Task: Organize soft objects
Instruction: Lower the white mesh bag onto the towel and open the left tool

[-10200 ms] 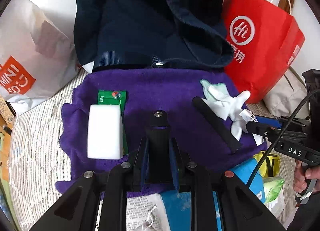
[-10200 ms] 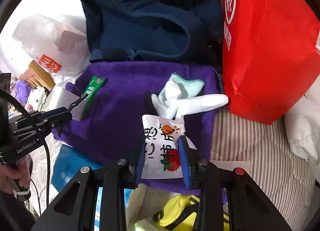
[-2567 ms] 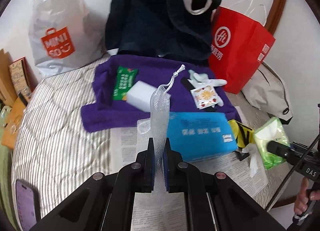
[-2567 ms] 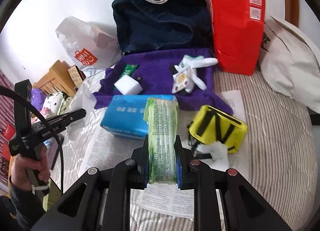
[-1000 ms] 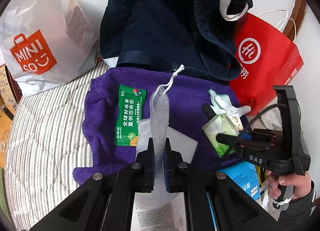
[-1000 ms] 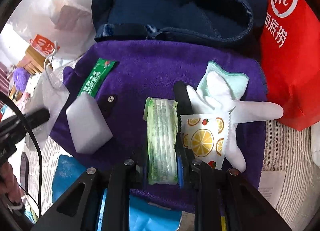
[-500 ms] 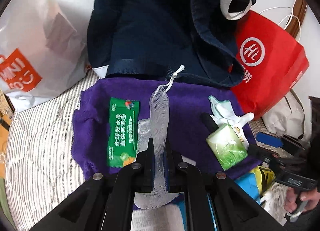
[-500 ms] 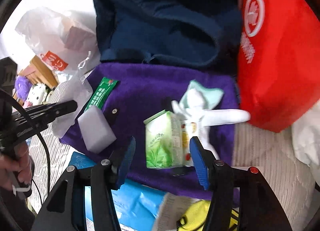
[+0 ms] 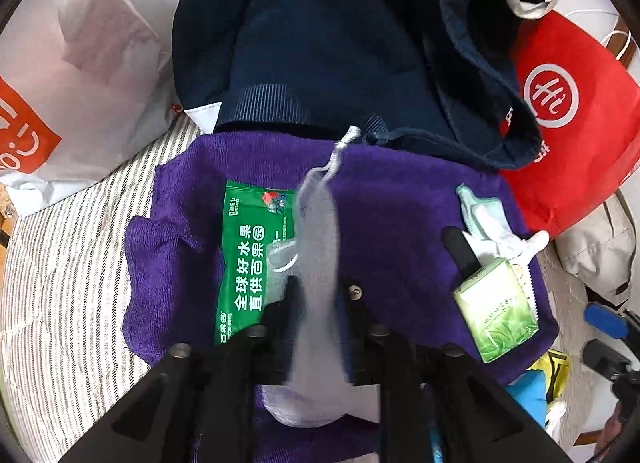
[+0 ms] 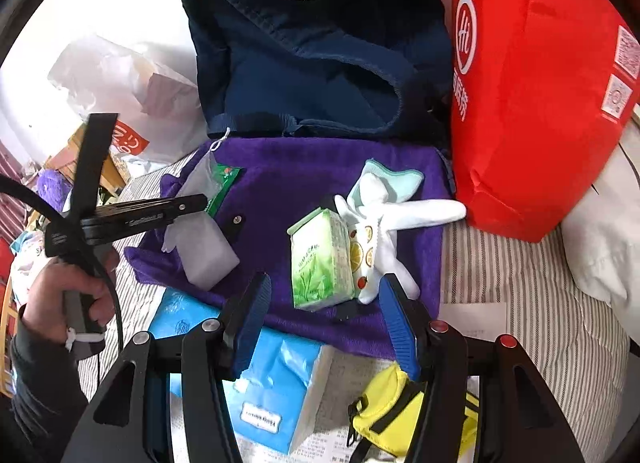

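Note:
A purple towel (image 9: pixel 400 231) (image 10: pixel 304 171) lies on the striped bed. My left gripper (image 9: pixel 320 295) is shut on a white mesh pouch (image 9: pixel 320 247) with a drawstring, held low over the towel's left part; it also shows in the right wrist view (image 10: pixel 200 179). On the towel lie a green snack packet (image 9: pixel 248 263), a white sponge (image 10: pixel 208 259), a green tissue pack (image 9: pixel 496 311) (image 10: pixel 320 263), an orange-print sachet (image 10: pixel 362 251) and a white glove (image 10: pixel 384 215). My right gripper (image 10: pixel 324 303) is open and empty, just behind the tissue pack.
A dark blue jacket (image 9: pixel 340 43) lies behind the towel. A red paper bag (image 10: pixel 532 83) stands right, a white shopping bag (image 9: pixel 60 83) left. A blue tissue pack (image 10: pixel 256 375) and a yellow pouch (image 10: pixel 396 411) lie on paper in front of the towel.
My right gripper has opened, left the green tissue pack on the towel and drawn back. My left gripper has moved forward and lower over the towel with the mesh pouch.

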`<state>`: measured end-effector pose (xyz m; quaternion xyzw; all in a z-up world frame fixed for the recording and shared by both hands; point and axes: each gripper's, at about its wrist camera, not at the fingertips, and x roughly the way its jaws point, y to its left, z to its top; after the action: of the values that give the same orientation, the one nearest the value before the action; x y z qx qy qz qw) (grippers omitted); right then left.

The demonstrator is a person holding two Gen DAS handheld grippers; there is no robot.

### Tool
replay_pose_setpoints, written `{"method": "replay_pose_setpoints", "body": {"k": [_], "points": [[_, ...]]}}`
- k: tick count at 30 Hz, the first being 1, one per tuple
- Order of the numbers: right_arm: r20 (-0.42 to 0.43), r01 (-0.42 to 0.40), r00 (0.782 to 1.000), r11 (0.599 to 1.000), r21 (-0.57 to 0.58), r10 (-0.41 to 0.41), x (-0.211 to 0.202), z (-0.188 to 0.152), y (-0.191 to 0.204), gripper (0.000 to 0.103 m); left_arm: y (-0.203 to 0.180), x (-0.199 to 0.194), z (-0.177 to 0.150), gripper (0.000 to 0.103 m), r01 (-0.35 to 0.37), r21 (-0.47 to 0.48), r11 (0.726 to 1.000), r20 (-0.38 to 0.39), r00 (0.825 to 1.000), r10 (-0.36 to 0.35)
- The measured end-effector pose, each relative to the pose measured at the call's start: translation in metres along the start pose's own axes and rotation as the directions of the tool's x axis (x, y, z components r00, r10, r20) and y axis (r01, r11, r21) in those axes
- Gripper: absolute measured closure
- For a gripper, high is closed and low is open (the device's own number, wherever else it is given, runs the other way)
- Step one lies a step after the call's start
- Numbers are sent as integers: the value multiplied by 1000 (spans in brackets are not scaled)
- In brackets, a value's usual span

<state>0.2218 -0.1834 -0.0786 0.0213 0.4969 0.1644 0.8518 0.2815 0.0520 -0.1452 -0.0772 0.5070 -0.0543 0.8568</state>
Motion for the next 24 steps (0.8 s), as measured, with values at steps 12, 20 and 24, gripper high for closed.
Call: {"method": "replay_pose_setpoints", "body": {"k": [12,20,24], "points": [[28,23,999,996,87,-26,-30,-23,-34,43,-10,-19,-3,37,-83,28,996,16,996,82],[8,62,998,992,111,-63,-46,-50,-57,43,-18,-50,-19,37,-71,22,997,49,996,70],[-10,82,997,990,111,-81,-49,-68,-64,41,-22,-59,-33,37,-68,14,998,50,997,67]]}}
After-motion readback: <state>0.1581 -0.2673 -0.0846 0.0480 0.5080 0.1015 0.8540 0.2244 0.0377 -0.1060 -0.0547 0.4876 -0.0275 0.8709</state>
